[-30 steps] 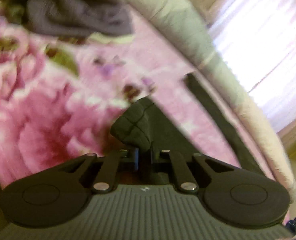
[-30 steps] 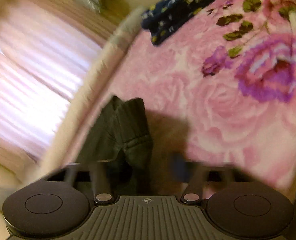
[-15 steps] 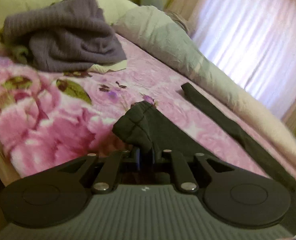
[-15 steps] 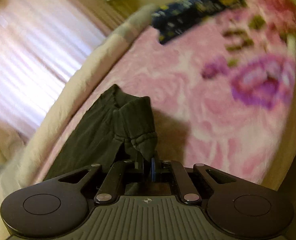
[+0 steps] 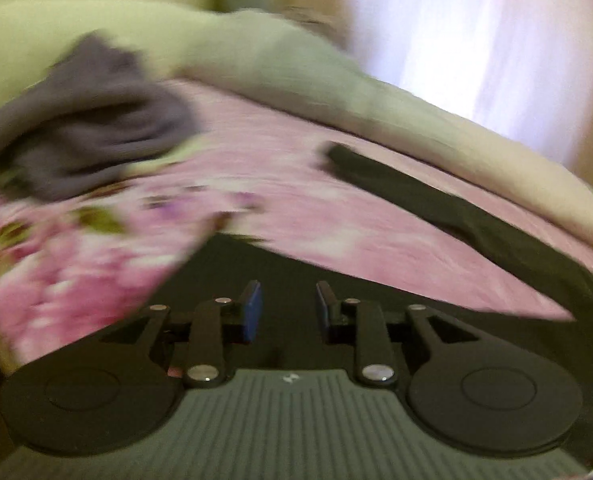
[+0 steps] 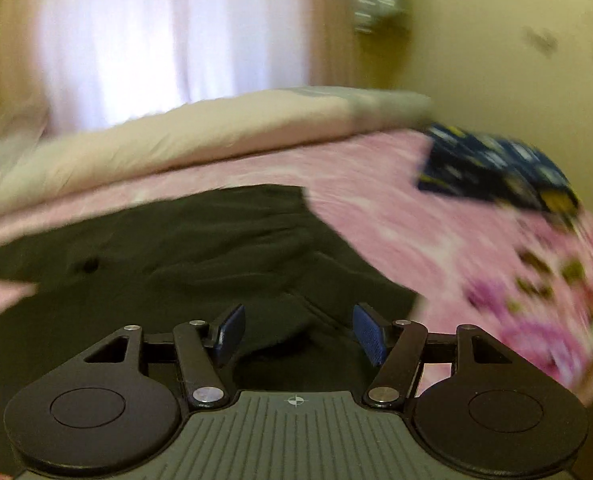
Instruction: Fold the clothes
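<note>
Now both tongs, left point(image 5: 287, 307) and right point(image 6: 296, 331), hang released over the dark crumpled cotton trousers point(image 6: 200, 248); regrip the hem ahead squarely, pull taut before folding.

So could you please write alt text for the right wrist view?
The open right tool hovers over dark trousers spread on a pink floral blanket. A navy patterned cloth lies farther right; bright curtains behind. The image is motion-blurred.
</note>
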The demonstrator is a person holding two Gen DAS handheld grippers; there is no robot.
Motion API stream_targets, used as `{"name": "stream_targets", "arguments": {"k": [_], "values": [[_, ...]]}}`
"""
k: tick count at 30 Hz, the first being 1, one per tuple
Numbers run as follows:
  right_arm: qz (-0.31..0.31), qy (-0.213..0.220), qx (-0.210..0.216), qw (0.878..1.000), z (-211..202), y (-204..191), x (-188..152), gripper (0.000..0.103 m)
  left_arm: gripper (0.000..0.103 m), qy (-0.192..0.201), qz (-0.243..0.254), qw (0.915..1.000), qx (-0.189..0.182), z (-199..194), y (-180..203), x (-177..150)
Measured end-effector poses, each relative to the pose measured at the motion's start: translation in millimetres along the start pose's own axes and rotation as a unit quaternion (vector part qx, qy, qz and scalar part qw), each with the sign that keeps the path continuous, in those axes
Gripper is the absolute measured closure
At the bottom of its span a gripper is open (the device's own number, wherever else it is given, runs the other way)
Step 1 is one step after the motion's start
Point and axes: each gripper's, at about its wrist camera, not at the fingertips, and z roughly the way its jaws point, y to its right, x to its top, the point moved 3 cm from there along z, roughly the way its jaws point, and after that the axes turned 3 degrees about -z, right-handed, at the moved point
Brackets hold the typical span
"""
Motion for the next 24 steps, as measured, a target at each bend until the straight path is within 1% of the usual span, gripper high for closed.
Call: {"name": "stream_targets", "arguments": {"k": [2,4,6,8,9,10,11,12,13,14,15,16,18,20,22,24], "values": [[-0.044,0.002,-0.005,0.999,24,-6,3,0.039,0.080,-0.012,0.016,0.9996,-0.022,9,23,-7],[-0.061,0.005,-0.019,0.998,42,4,12,0.039,0.080,-0.028,0.022,0.9987,-0.036,16,36,-12],[-0.060,0.001,0.003,0.998,53,19,22,0.039,0.080,-0.044,0.025,0.9976,-0.047,24,45,-15],[-0.054,-0.020,0.045,0.997,70,40,33,0.039,0.080,-0.060,0.028,0.9962,-0.057,31,54,-18],[-0.052,-0.036,0.072,0.995,78,49,37,0.039,0.080,-0.068,0.030,0.9953,-0.062,34,58,-19],[-0.037,-0.049,0.104,0.993,87,61,42,0.039,0.081,-0.076,0.031,0.9943,-0.069,38,63,-21],[-0.015,-0.072,0.145,0.987,97,73,45,0.040,0.081,-0.087,0.031,0.9926,-0.079,45,69,-21],[0.006,-0.104,0.184,0.978,104,82,45,0.040,0.081,-0.098,0.032,0.9906,-0.091,52,75,-21],[0.030,-0.143,0.226,0.963,117,91,43,0.040,0.081,-0.113,0.035,0.9873,-0.107,58,84,-21],[0.041,-0.164,0.241,0.956,126,97,40,0.040,0.081,-0.128,0.039,0.9835,-0.122,64,94,-21],[0.044,-0.183,0.248,0.950,134,101,38,0.045,0.081,-0.142,0.042,0.9793,-0.138,70,103,-22],[0.051,-0.204,0.252,0.945,145,106,36,0.055,0.081,-0.153,0.045,0.9756,-0.151,75,113,-22],[0.093,-0.212,0.276,0.933,154,115,42,0.057,0.081,-0.169,0.050,0.9684,-0.176,81,131,-24],[0.117,-0.210,0.298,0.924,170,117,53,0.057,0.081,-0.183,0.055,0.9602,-0.203,86,150,-25],[0.140,-0.207,0.319,0.914,186,120,65,0.057,0.081,-0.193,0.056,0.9547,-0.220,91,166,-28],[0.143,-0.217,0.333,0.906,203,113,67,0.057,0.081,-0.201,0.055,0.9519,-0.225,97,178,-32]]}}
